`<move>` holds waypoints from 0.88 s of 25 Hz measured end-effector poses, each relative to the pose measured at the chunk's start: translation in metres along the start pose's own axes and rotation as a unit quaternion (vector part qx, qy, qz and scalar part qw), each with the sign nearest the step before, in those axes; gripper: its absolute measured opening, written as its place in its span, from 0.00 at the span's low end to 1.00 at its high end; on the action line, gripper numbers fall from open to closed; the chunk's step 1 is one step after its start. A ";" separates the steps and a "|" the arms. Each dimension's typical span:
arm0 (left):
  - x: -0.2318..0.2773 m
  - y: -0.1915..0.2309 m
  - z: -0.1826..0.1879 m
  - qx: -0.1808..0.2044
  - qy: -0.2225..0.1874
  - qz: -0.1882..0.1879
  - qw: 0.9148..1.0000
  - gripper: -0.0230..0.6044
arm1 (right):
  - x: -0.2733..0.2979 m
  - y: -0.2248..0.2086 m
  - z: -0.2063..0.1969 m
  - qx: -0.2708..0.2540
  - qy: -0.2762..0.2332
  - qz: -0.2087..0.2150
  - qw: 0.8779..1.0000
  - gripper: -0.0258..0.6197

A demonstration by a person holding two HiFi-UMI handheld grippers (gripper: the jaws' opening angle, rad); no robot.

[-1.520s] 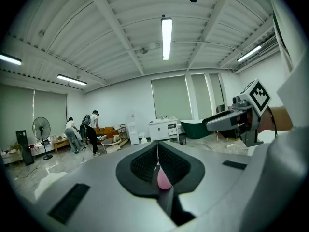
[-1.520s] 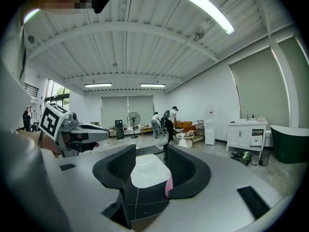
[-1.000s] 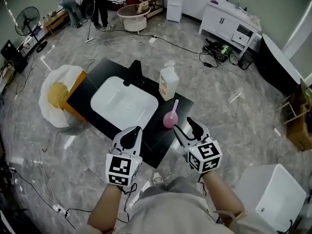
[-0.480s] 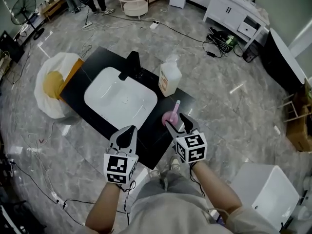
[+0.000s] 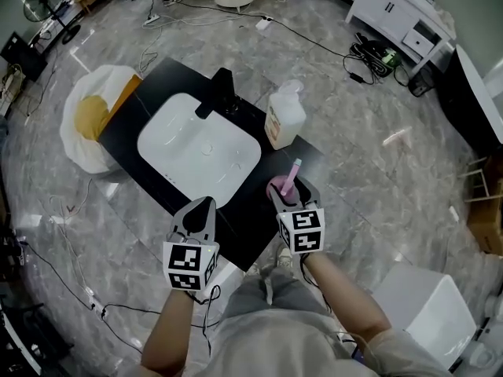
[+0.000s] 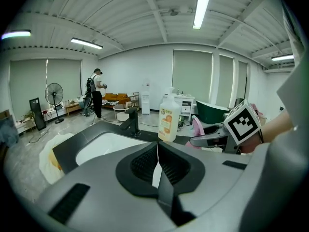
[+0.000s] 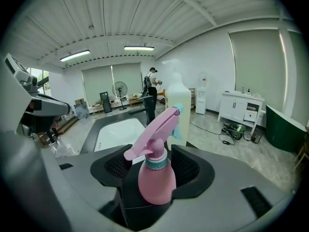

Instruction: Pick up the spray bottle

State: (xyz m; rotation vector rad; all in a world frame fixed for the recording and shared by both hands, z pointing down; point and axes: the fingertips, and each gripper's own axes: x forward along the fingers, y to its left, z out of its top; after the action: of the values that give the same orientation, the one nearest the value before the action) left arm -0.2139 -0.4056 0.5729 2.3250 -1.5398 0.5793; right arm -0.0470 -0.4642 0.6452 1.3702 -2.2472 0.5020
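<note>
**A:** Right gripper view puts the pink spray bottle (image 7: 157,178) squarely between the jaws of the right gripper (image 7: 153,164). What is different from a second ago?

**B:** In the head view back then, that gripper hangs short of the bottle, at about its 5 o'clock. Now it has come down and forward until one jaw stands on either side of it. Its jaws have just been opening on the way in.

**A:** So is the bottle gripped?

**B:** Not yet, I judge. The jaws stand wide, and a dark gap shows between each pad and the bottle's neck. I see no squeeze on the body. The bottle stands upright on the black counter (image 5: 250,214), at 4 o'clock of the white basin (image 5: 200,151), with the white jug (image 5: 284,118) at its 12 o'clock.

**A:** What does that mean for the task?

**B:** The approach looks finished. Closing on the bottle and lifting it are still to do.

**A:** And the left gripper (image 5: 201,207)?

**B:** It has sunk too, and sits at 9 o'clock of the right one, over the counter's near edge. Its jaws are together apart from a thin slit, with nothing in them.
</note>
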 end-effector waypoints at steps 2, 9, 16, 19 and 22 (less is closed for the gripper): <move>0.001 -0.001 -0.003 0.003 0.006 0.002 1.000 0.07 | 0.003 -0.002 0.000 -0.008 -0.003 -0.004 1.000 0.42; 0.002 -0.008 -0.005 0.004 0.011 0.005 1.000 0.07 | 0.003 -0.007 0.005 -0.039 0.000 -0.012 0.999 0.32; -0.004 -0.020 0.007 0.010 -0.002 0.004 1.000 0.07 | -0.016 -0.013 0.015 -0.045 -0.016 0.003 0.999 0.29; -0.009 -0.023 0.017 0.015 -0.014 0.008 1.000 0.07 | -0.031 -0.012 0.031 -0.046 -0.035 0.012 0.998 0.29; -0.017 -0.023 0.032 0.022 -0.030 0.015 0.999 0.07 | -0.049 -0.008 0.052 -0.055 -0.057 0.024 0.997 0.29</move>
State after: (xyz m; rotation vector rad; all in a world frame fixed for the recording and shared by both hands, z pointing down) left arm -0.1932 -0.3976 0.5366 2.3755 -1.6078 0.5615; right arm -0.0298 -0.4593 0.5753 1.3236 -2.3651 0.3188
